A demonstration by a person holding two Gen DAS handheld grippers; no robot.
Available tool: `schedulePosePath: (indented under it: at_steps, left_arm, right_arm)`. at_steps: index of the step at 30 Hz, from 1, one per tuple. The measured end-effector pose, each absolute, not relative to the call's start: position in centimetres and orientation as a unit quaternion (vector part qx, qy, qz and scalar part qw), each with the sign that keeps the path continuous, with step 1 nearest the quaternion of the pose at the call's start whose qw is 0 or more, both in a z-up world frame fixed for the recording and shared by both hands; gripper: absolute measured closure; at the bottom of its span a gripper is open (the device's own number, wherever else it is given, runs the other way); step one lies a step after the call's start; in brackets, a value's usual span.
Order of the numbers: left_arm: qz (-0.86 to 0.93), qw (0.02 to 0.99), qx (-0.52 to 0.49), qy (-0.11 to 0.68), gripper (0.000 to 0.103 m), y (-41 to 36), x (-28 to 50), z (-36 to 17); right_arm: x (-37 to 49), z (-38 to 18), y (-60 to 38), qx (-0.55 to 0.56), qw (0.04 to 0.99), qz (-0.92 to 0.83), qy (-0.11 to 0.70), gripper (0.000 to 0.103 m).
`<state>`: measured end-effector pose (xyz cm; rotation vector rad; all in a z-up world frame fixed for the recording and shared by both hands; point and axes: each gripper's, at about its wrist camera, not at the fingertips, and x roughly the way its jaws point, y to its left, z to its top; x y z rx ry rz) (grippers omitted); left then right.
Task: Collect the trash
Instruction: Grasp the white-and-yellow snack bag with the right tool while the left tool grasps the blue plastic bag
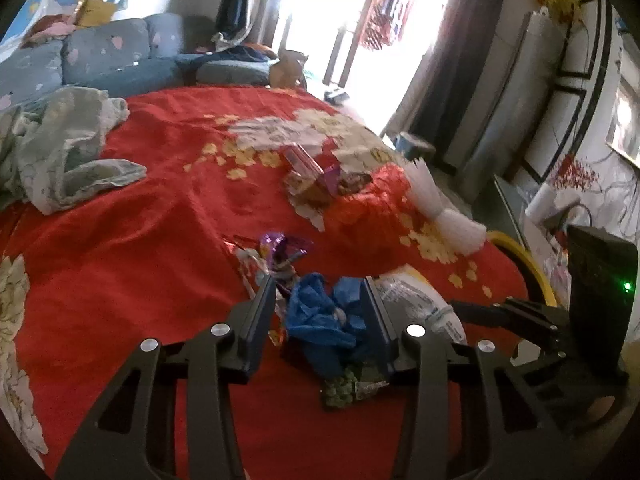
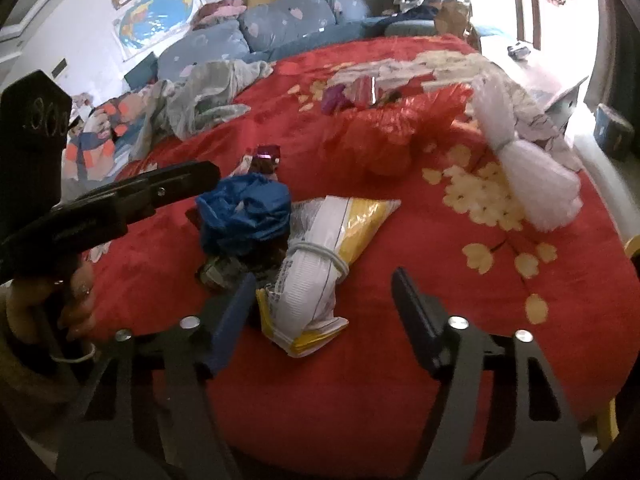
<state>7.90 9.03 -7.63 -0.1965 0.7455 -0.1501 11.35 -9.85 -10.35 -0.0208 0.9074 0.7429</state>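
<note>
A crumpled blue plastic bag (image 1: 324, 316) lies on the red bedspread (image 1: 160, 216) between the fingers of my left gripper (image 1: 322, 294), which is open around it. The bag also shows in the right wrist view (image 2: 246, 212). A white and yellow packet (image 2: 320, 264) tied with a band lies beside it, in front of my open, empty right gripper (image 2: 324, 288). The packet shows in the left wrist view (image 1: 416, 300). A purple foil wrapper (image 1: 282, 248) lies just beyond the blue bag. A green wrapper (image 1: 344, 388) lies under the left gripper.
More wrappers (image 1: 316, 176) lie farther up the bed near a red plastic bag (image 2: 396, 124). A white bundle (image 2: 524, 172) lies at the right edge. Crumpled grey-green cloth (image 1: 60, 152) is at the left. Blue pillows (image 2: 280, 24) line the headboard.
</note>
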Motion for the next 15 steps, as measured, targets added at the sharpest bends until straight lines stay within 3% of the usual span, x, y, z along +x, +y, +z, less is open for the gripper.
schedulePosePath:
  at_steps: [6, 9, 11, 15]
  left_arm:
    - [-0.068, 0.924, -0.033, 0.375, 0.062, 7.2, 7.7, -8.3]
    - [-0.067, 0.921, -0.019, 0.384, 0.062, 6.8, 7.9, -8.6]
    - [-0.067, 0.918, -0.02, 0.39, 0.065, 6.7, 8.0, -8.8]
    - [-0.067, 0.917, -0.013, 0.393, 0.075, 6.4, 8.1, -8.9]
  right_arm:
    - [11.3, -10.8, -10.1, -0.006, 0.826, 0.36, 0.434, 0.063]
    - [11.4, -11.0, -10.5, 0.0, 0.824, 0.36, 0.438, 0.066]
    - [11.5, -11.0, -10.6, 0.001, 0.824, 0.361, 0.438, 0.074]
    - [11.7, -10.8, -11.0, 0.008, 0.822, 0.363, 0.438, 0.075]
